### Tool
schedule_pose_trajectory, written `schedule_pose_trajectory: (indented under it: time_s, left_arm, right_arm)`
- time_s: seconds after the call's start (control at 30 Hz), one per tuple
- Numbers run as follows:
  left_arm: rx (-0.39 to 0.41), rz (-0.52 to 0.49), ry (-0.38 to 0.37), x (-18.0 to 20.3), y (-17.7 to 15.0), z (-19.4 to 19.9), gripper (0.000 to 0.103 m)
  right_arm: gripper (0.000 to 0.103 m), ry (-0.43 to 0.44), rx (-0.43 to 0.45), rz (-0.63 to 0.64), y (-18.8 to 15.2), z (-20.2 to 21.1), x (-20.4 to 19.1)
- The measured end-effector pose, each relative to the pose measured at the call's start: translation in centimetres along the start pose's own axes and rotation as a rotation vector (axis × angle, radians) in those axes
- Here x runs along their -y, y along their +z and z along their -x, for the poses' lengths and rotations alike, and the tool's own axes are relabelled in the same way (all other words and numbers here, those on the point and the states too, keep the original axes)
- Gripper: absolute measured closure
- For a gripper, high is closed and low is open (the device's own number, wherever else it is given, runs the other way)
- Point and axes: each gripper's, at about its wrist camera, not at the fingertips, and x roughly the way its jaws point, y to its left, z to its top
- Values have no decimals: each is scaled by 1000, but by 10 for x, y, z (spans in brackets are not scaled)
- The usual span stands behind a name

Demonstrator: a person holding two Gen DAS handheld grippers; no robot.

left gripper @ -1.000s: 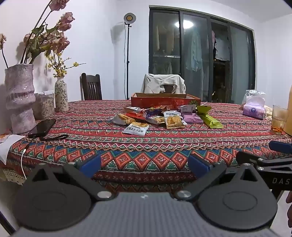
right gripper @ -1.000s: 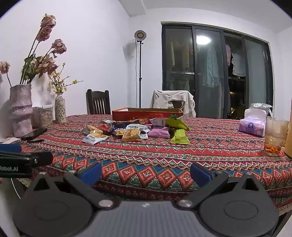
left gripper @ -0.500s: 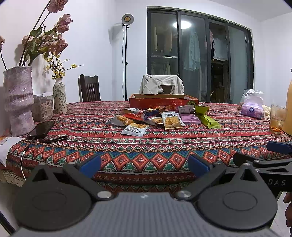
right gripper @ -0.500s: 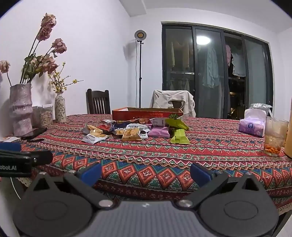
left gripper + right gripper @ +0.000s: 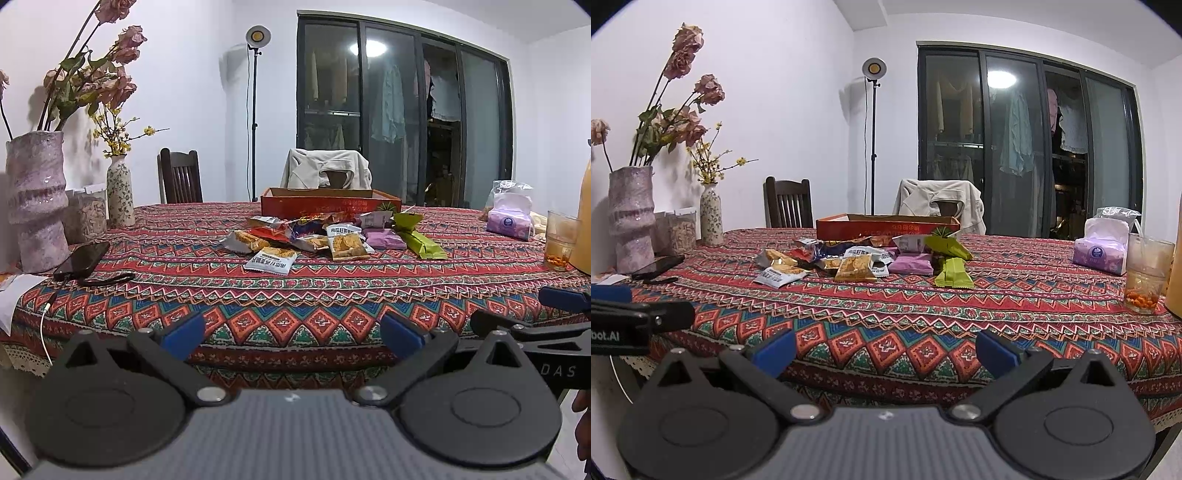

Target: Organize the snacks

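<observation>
right gripper (image 5: pixel 884 349) open, empty | snack packets (image 5: pixel 849 260) piled before red box (image 5: pixel 886 225) | tablecloth (image 5: pixel 923 314)

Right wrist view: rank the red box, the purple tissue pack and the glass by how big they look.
1. red box, clearly widest, though farthest back.
2. and 3. purple tissue pack and glass look alike; the glass sits nearer the camera, so I won't rank them.

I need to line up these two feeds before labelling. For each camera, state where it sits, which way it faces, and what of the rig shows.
Left wrist: on the left gripper, low before the table edge, facing the snack pile and red box; its open blue fingers show, the right gripper at right.
Right wrist: on the right gripper, same heading; open fingers show, the left gripper at left.
Shared: snacks, box, tablecloth, vases, glass doors.
</observation>
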Motion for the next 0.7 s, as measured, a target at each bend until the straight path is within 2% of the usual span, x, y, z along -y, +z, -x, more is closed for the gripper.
schedule_pose_trajectory:
  time_s: [0.7]
  left_arm:
    - [-14, 17, -3, -4, 2, 0, 0]
  right_arm:
    - [0, -11, 17, 15, 2, 2, -3]
